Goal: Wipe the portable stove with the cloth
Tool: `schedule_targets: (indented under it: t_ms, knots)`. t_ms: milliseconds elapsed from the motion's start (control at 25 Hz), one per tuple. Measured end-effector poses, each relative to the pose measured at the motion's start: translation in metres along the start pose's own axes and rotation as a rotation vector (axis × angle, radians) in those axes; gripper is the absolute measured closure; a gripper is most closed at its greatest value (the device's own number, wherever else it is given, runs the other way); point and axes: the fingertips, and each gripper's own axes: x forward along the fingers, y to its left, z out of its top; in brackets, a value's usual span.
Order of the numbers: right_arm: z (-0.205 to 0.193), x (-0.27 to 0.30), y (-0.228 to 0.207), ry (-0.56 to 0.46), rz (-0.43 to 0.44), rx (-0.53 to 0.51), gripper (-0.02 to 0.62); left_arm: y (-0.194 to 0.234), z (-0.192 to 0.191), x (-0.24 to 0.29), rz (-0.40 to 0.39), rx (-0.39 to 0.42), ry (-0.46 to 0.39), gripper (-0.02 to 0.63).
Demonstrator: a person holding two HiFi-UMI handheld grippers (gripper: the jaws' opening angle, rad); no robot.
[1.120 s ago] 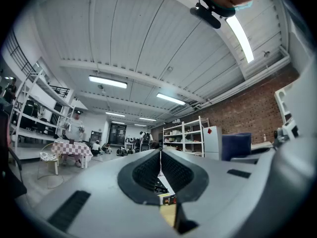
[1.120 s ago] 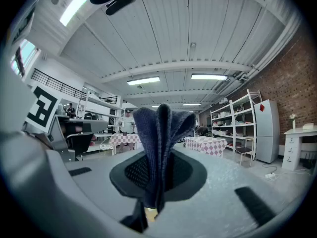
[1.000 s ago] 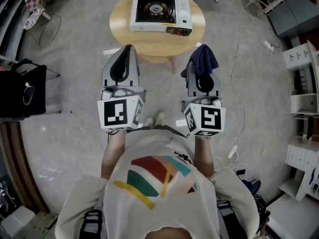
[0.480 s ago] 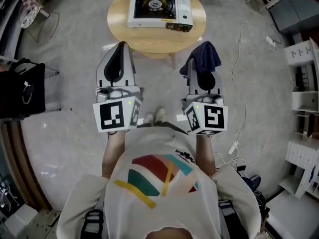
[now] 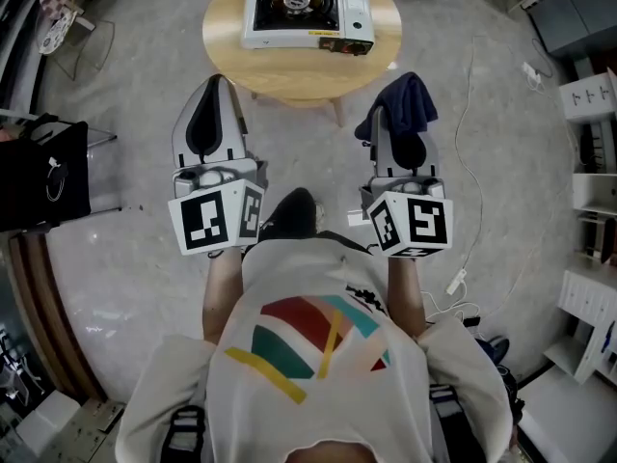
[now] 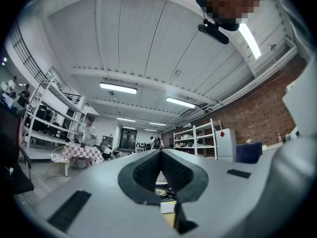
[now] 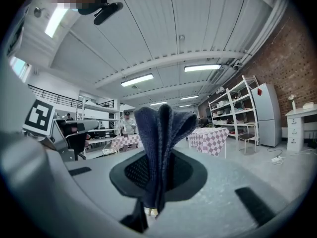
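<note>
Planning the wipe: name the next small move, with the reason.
Probably carry the right claw forward over the table toward the stove: it is shut on the cloth but hangs short of the stove, off the table's near edge.

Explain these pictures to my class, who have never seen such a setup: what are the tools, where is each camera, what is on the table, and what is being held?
There is no robot here: a person holds a two-jaw gripper in each hand. The head view comes from a camera on the person's head, looking down. The other two views come from cameras riding on the grippers, looking along their jaws. Ahead, a round wooden table carries a portable stove. The right gripper is shut on a dark blue cloth. The left gripper is shut with nothing in it. Neither touches the stove.
</note>
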Motion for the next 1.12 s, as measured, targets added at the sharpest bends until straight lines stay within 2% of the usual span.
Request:
schedule_targets:
  t_ms: [200, 360, 480, 760, 920, 1120]
  knots:
    - [0.001, 0.004, 0.0, 0.001, 0.047, 0.001, 0.566, 0.007, -0.003, 0.004, 0.033, -0.035, -0.005, 0.6]
    - [0.009, 0.016, -0.002, 0.0, 0.08, -0.029, 0.566, -0.001, -0.004, 0.018, 0.007, -0.034, -0.029, 0.6]
    - [0.012, 0.03, -0.011, -0.008, 0.074, -0.026, 0.566, -0.006, -0.006, 0.037, -0.007, -0.031, -0.044, 0.6]
    - [0.014, 0.075, -0.032, -0.012, 0.042, -0.05, 0.566, -0.009, -0.012, 0.094, -0.071, -0.011, -0.085, 0.6]
    - [0.016, 0.114, -0.037, 0.0, 0.043, -0.099, 0.566, -0.006, -0.023, 0.137, -0.091, 0.004, -0.07, 0.6]
    - [0.028, 0.173, -0.045, 0.003, 0.04, -0.089, 0.566, 0.007, -0.028, 0.201, -0.119, -0.002, -0.071, 0.6]
